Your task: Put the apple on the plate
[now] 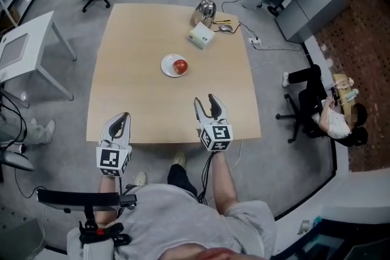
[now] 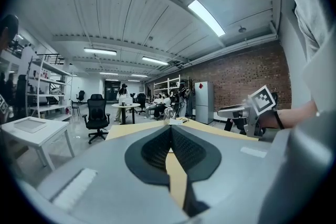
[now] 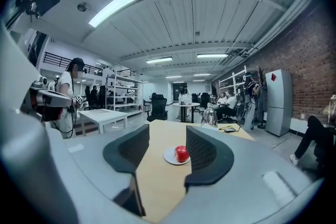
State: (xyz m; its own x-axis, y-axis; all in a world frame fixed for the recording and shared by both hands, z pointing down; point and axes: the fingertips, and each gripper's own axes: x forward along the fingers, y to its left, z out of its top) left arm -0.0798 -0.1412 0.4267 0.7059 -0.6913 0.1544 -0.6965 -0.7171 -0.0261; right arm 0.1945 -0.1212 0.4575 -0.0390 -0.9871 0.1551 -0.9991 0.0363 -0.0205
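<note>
My right claw (image 1: 205, 99) stands with its jaws apart and nothing between them. Looking along it, I see the apple (image 3: 181, 153) well ahead, framed in the gap and closer to the right-hand jaw. It rests on the white plate (image 3: 169, 157) out on the wooden table (image 1: 152, 106). The claw itself hovers over the table's near edge. My left claw (image 1: 124, 116) is off to the left of the right one, also at the near edge, its jaws drawn together at the tips and gripping nothing. Beyond the plate, farther from both claws, a white box (image 1: 201, 35) and a shiny metal pot (image 1: 205, 9) sit near the table's far edge.
</note>
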